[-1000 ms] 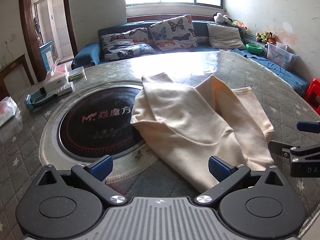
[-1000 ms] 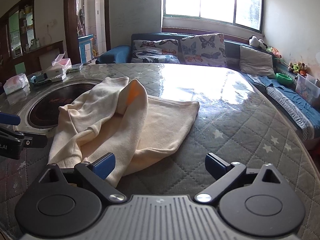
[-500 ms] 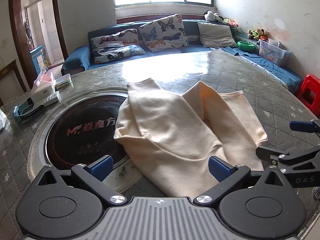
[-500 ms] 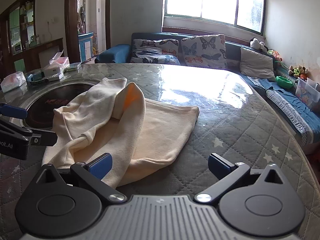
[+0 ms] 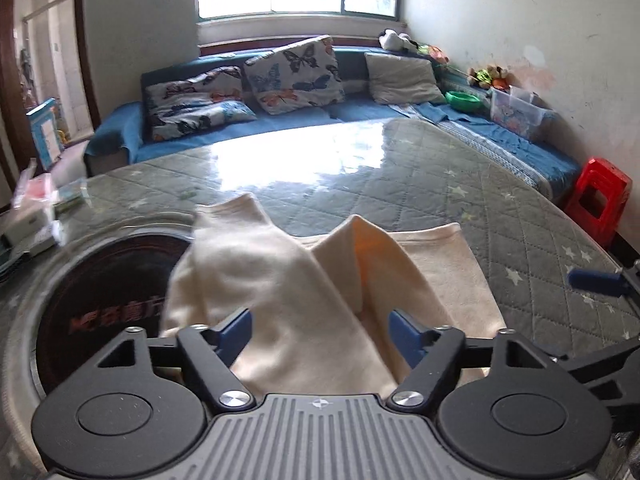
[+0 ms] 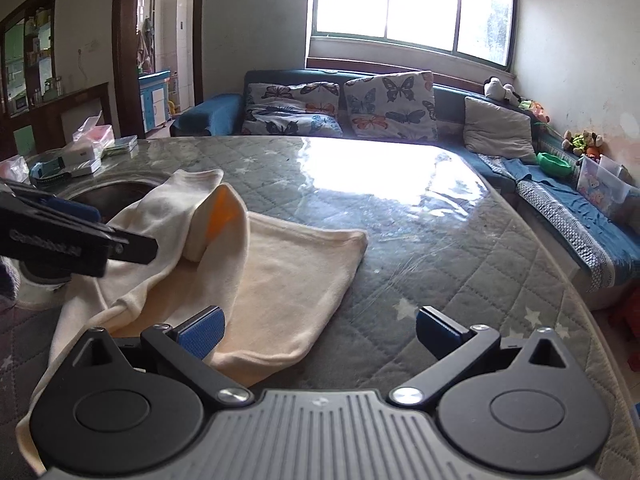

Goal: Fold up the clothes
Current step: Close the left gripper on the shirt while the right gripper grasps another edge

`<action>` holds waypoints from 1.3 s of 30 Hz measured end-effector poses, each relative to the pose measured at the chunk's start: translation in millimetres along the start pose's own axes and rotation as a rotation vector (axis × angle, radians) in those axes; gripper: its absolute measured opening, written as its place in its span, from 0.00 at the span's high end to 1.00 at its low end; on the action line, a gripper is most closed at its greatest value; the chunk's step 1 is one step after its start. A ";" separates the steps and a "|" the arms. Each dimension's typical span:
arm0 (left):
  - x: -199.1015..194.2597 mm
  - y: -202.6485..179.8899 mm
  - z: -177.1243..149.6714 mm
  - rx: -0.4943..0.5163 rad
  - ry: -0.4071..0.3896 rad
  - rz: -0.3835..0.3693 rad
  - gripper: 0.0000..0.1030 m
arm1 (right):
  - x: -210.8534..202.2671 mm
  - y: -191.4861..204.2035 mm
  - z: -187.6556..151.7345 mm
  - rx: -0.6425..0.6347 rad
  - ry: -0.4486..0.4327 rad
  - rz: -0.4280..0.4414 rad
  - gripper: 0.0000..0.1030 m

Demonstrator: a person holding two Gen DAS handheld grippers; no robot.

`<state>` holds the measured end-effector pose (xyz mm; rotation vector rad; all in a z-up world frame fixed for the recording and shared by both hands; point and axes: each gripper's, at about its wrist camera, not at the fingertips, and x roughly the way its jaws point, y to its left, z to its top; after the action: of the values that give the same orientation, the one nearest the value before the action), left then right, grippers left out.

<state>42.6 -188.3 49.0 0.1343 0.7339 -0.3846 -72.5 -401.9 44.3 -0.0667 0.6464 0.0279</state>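
Left tool [image 5: 320,330]: jaws have just been closing, now at a middling gap, with the near folds of the cream garment [image 5: 288,304] bunched between the blue pads [image 5: 236,330]; pads not visibly pressing on the cloth. Right tool [image 6: 320,330]: jaws wide apart, nothing between them; its left pad [image 6: 202,332] sits over the garment's near edge, its right pad over bare quilted cover. Garment lies rumpled on the desk [image 6: 460,248], one fold standing up in a ridge showing an orange inner side, the flat part spread toward the right. Its left edge overlaps the dark round inset [image 5: 104,292] in the desk. Small boxes [image 6: 80,156] sit at the desk's far left. Blue sofa [image 5: 352,112] with butterfly cushions [image 5: 296,74] behind, under the window.
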 end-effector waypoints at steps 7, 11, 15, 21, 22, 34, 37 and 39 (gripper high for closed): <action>34.4 0.5 -4.3 0.018 0.084 -0.007 0.75 | 3.5 -11.9 16.7 0.004 -0.026 -0.022 0.02; 25.2 12.1 -7.1 0.005 0.054 -0.011 0.91 | 9.9 -8.1 30.3 -0.018 -0.033 0.020 0.09; 10.7 25.2 -9.8 -0.007 0.019 0.008 0.93 | 30.7 9.1 46.0 -0.065 -0.021 0.101 0.23; -0.7 43.7 -13.6 -0.021 0.001 0.049 0.94 | 71.0 33.7 60.3 -0.121 0.030 0.176 0.39; -1.9 47.1 -13.8 -0.025 0.001 0.055 0.94 | 75.5 36.7 61.2 -0.122 0.038 0.189 0.44; 19.6 54.4 24.3 -0.117 0.009 0.048 0.69 | 91.3 38.8 60.3 -0.117 0.020 0.192 0.93; 36.8 50.9 40.1 -0.126 0.011 0.071 0.56 | 81.5 33.5 56.7 -0.120 -0.012 0.167 0.95; 52.0 47.7 50.1 -0.122 0.023 0.081 0.56 | 78.9 31.3 54.6 -0.125 -0.015 0.164 0.95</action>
<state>127.7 -172.3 50.1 0.0532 0.7704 -0.2611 21.8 -366.4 38.6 -0.1337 0.6332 0.2265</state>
